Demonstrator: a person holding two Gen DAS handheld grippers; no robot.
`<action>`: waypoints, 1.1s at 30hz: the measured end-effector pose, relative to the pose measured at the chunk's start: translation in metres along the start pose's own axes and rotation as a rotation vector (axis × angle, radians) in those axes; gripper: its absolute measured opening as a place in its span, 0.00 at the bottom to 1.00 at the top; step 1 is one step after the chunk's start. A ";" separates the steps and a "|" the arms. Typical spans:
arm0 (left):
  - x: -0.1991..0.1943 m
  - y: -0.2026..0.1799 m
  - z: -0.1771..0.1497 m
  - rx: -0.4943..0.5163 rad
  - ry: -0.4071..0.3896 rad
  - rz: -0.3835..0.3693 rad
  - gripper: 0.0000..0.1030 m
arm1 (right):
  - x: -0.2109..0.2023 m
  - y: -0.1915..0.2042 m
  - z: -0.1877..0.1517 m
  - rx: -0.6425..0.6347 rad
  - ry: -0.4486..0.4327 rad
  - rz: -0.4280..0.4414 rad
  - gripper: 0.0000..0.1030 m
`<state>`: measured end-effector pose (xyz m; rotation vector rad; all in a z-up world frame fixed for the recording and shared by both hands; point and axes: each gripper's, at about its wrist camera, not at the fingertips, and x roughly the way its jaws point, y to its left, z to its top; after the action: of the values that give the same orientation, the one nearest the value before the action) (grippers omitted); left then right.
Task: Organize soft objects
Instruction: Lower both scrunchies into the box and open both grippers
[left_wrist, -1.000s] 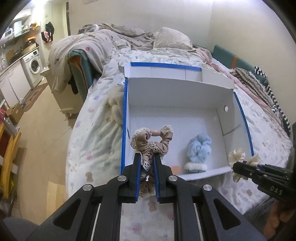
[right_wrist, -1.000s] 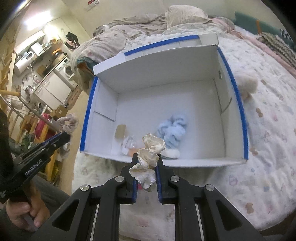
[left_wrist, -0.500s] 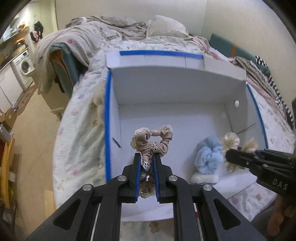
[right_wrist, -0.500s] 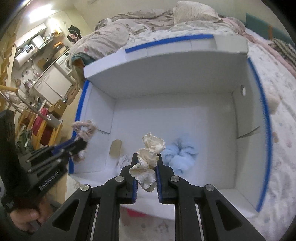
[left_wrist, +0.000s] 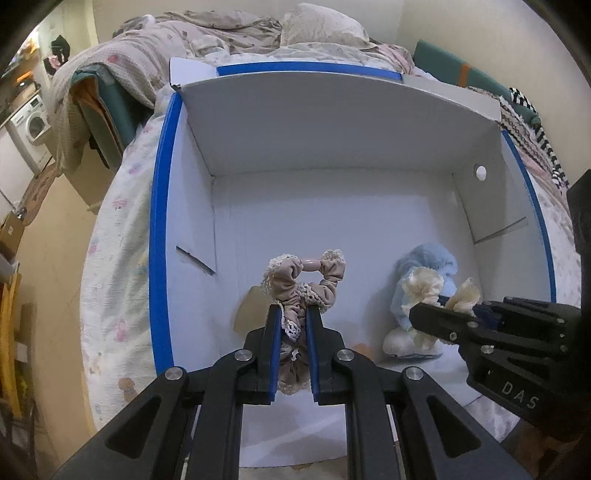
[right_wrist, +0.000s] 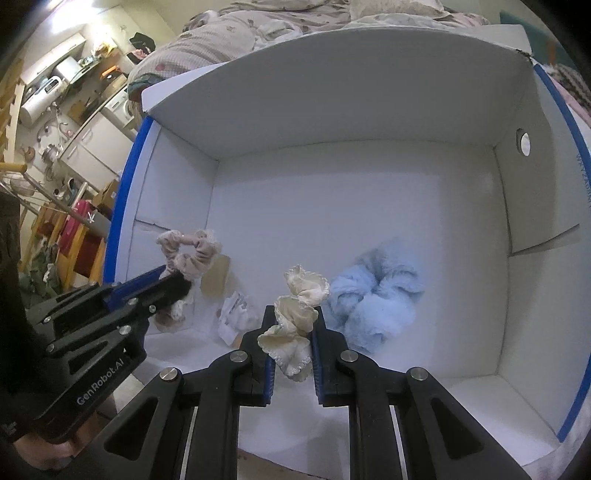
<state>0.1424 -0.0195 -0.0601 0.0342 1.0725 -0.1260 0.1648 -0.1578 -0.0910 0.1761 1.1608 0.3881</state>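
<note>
Over the open white box (left_wrist: 332, 206) with blue-taped rims, set on a bed (left_wrist: 122, 221), both grippers point down into it. Left gripper (left_wrist: 291, 317) is clamped on a beige lace-trimmed scrunchie (left_wrist: 306, 280), whose loop sticks up past the fingertips above the box floor. Right gripper (right_wrist: 291, 317) is clamped on a cream scrunchie (right_wrist: 299, 306), held over the near part of the box. Just beyond it a fluffy blue scrunchie (right_wrist: 373, 295) lies on the box floor, with a small white packet (right_wrist: 236, 314) and a tan card (right_wrist: 216, 273) to its left
</note>
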 end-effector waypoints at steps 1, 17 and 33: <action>0.000 -0.001 -0.001 0.007 -0.003 0.004 0.11 | 0.001 0.000 0.000 -0.001 -0.003 -0.004 0.17; 0.013 -0.001 0.002 0.031 0.002 -0.027 0.12 | 0.000 -0.007 0.006 -0.006 -0.032 -0.021 0.18; 0.017 -0.016 0.006 0.062 0.022 -0.035 0.50 | -0.001 -0.012 0.014 0.018 -0.062 -0.080 0.38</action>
<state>0.1535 -0.0374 -0.0713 0.0729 1.0909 -0.1906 0.1794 -0.1684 -0.0888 0.1557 1.1069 0.3001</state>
